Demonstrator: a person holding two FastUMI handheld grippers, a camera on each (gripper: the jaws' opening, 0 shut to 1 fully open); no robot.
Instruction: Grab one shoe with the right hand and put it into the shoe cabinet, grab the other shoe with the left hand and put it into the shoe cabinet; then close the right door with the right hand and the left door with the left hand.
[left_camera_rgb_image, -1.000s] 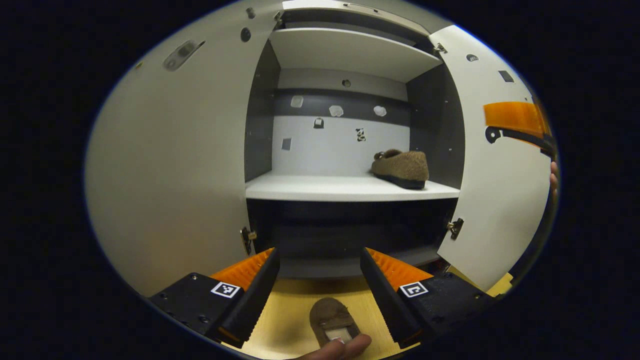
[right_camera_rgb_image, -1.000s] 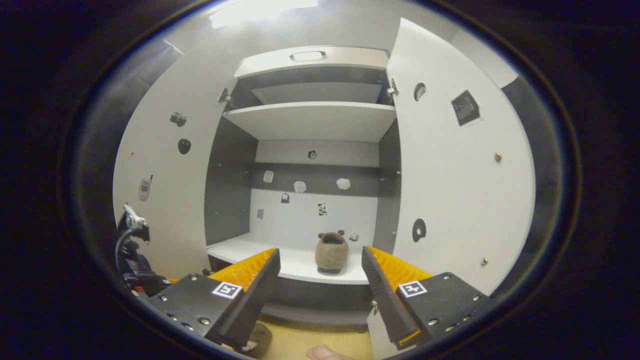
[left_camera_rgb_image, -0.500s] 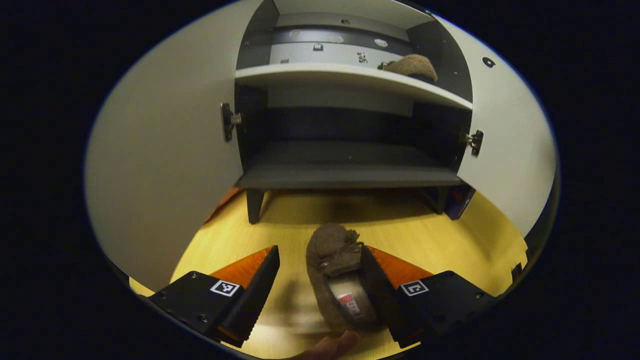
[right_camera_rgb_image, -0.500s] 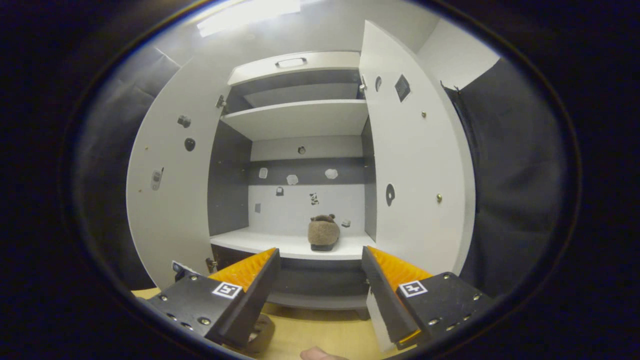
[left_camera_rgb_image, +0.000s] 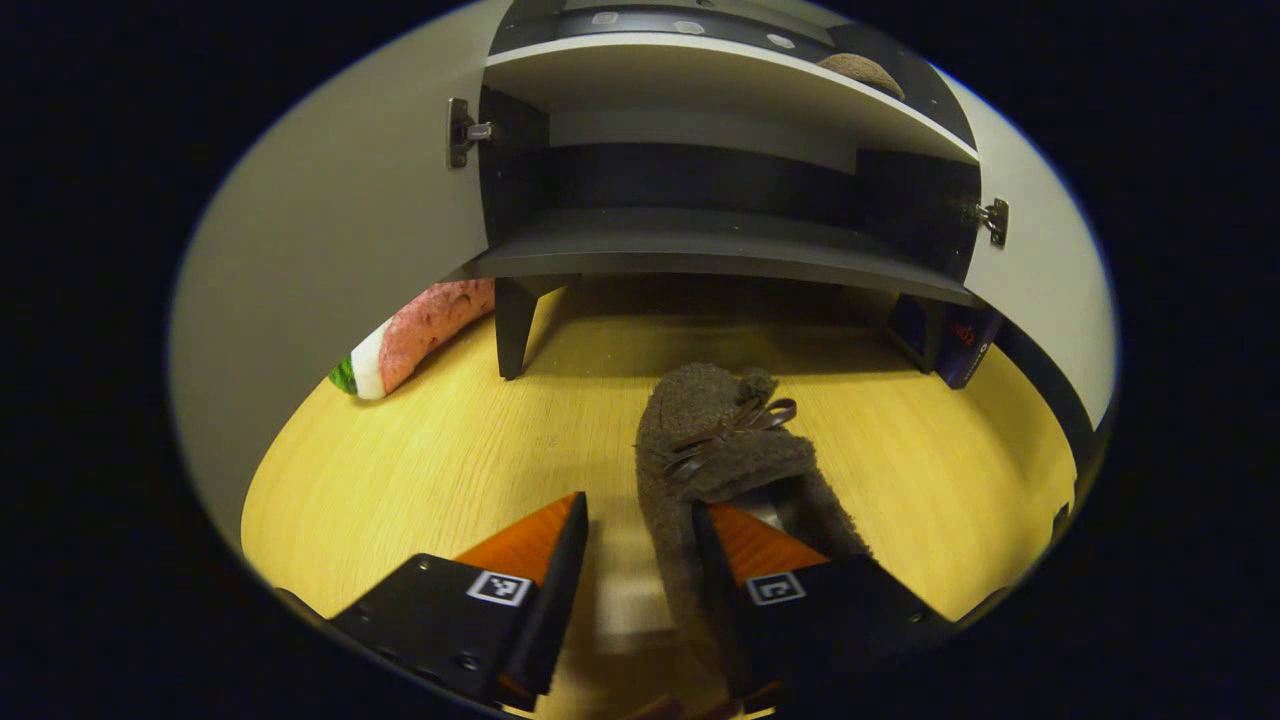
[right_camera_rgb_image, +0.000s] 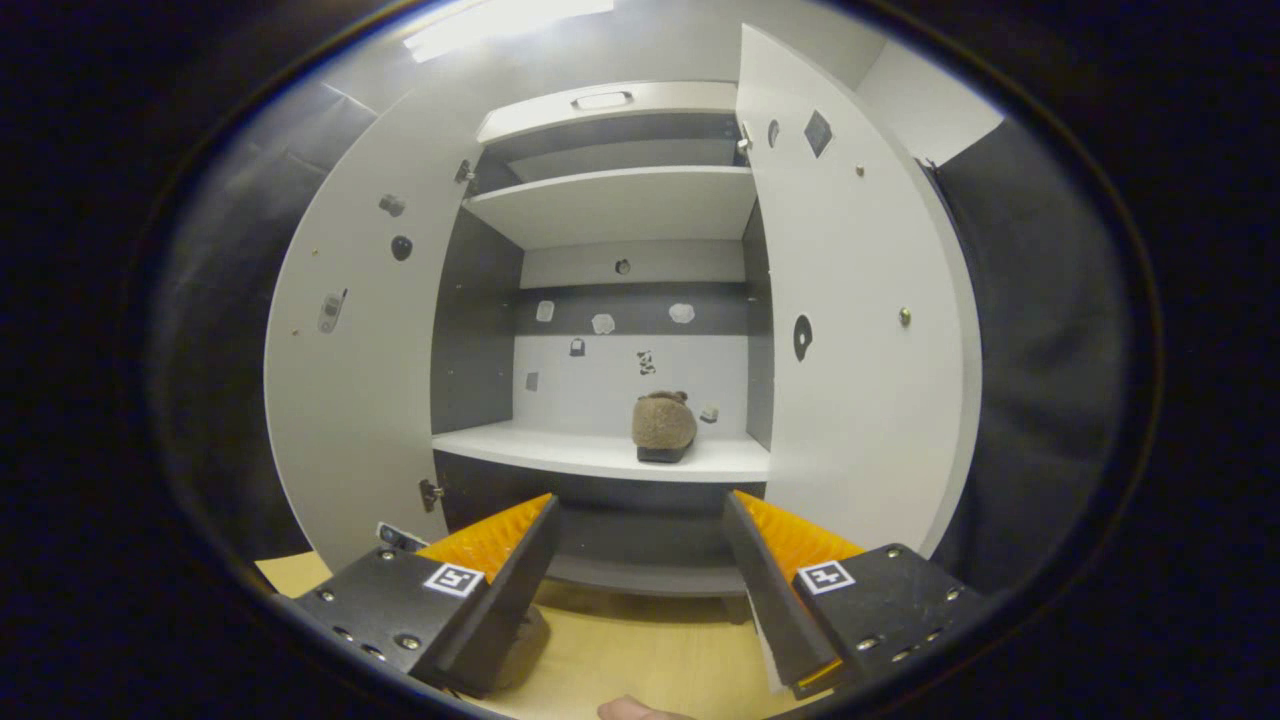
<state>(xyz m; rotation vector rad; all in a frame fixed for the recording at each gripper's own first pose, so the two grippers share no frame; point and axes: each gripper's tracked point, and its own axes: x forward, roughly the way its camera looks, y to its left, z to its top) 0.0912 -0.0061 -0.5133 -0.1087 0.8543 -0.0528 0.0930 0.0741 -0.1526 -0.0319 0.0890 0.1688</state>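
Left gripper (left_camera_rgb_image: 630, 560) part-open, straddling the floor shoe's (left_camera_rgb_image: 715, 440) near wall; one finger inside, not clamped. Right gripper (right_camera_rgb_image: 640, 560) open, empty, facing the shoe cabinet (right_camera_rgb_image: 610, 455); second shoe (right_camera_rgb_image: 664, 425) on its middle shelf.

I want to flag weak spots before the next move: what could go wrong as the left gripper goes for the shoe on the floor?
1. The left gripper sits off-centre: one finger lies inside the brown shoe opening, the other over bare floor, so it may pinch only the soft side wall, and the shoe could slip or sag.
2. The other shoe sits at the right of the white shelf; the second could bump it.
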